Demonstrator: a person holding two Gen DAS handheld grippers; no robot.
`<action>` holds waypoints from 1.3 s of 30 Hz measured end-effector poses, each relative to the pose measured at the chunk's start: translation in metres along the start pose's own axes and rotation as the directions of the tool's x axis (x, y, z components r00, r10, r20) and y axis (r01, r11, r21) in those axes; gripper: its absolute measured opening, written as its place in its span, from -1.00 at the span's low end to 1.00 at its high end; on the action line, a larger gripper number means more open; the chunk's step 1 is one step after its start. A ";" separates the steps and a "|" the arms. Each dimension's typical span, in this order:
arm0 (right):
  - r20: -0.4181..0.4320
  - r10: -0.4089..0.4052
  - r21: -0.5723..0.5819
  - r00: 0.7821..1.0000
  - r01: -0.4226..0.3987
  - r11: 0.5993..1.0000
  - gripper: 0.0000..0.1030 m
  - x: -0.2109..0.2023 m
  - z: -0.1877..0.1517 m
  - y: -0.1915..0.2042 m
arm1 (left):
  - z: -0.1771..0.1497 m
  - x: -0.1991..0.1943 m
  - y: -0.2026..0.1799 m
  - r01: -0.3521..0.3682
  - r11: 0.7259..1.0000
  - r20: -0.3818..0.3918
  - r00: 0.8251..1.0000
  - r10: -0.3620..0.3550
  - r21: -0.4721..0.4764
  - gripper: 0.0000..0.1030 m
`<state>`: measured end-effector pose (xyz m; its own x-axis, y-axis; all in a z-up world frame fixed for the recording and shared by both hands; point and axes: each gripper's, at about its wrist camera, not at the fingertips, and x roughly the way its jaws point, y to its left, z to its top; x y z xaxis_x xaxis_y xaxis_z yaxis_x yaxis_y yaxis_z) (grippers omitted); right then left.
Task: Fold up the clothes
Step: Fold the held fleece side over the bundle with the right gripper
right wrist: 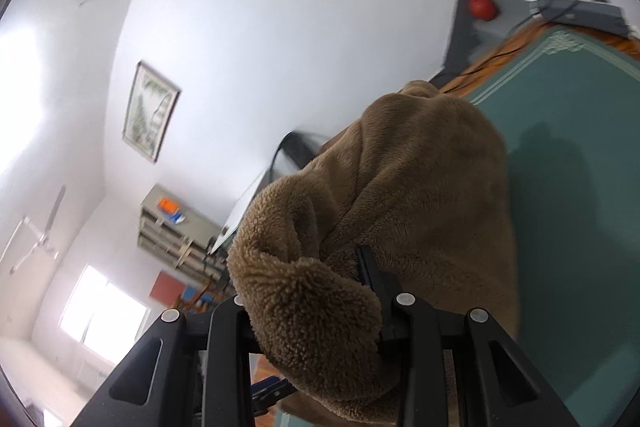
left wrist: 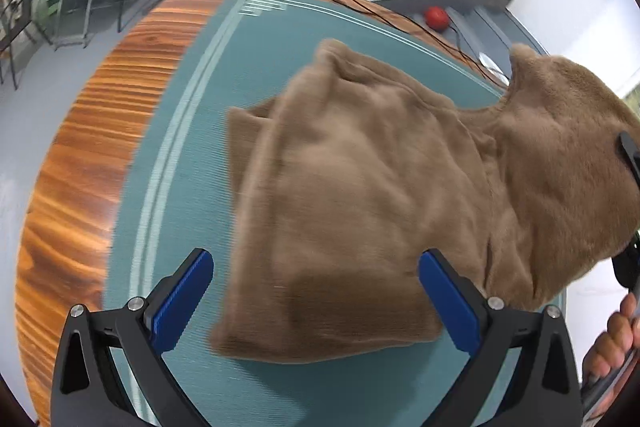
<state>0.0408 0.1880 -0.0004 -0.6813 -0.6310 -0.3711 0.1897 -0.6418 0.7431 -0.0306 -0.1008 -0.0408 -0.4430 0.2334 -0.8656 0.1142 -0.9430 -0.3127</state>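
Brown fleece garment (left wrist: 360, 187) half on the green mat (left wrist: 192, 131) of the wooden desk (left wrist: 80, 155), half in the air: near end flat on the mat, far right end hauled up off it. Left tongs (left wrist: 316, 299) spread wide, pinching nothing, hovering just above the garment's near edge, which lies straight ahead between the two blue pads (left wrist: 184, 299). Right tongs (right wrist: 320, 311) pressed together on a bunched fold of the same garment (right wrist: 420, 195), lifted high, cloth hanging down toward the mat (right wrist: 580, 187). Long axis running from the left tongs' near edge away and to the right, up to the raised end. Left tongs clearly nearer the flat, free edge; right tongs already taken up with the raised end. Likely next: a short drop forward and a pinch on that near edge by the left, judged from the open stance directly over it. Some motion blur on the cloth, so the exact hem hard to tell.
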 end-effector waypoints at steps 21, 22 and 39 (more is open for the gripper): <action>-0.299 -0.132 -0.377 0.945 0.010 0.926 -0.31 0.135 -0.150 0.046 | -0.001 0.016 0.099 0.075 0.974 -0.036 0.996 -0.085 -0.214 1.00; -0.297 -0.131 -0.383 0.946 0.007 0.924 -0.30 0.134 -0.153 0.044 | 0.001 0.016 0.100 0.091 0.970 -0.033 0.994 -0.101 -0.223 1.00; -0.345 -0.014 -0.381 0.939 -0.126 0.916 0.34 0.083 -0.148 0.067 | 0.021 0.014 0.090 0.147 0.971 -0.022 0.988 -0.154 -0.188 1.00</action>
<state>0.1018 0.0283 -0.0634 -0.3983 -0.7333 -0.5509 0.5287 -0.6744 0.5154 -0.0448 -0.1874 -0.0732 -0.4356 0.3810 -0.8156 0.2126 -0.8369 -0.5045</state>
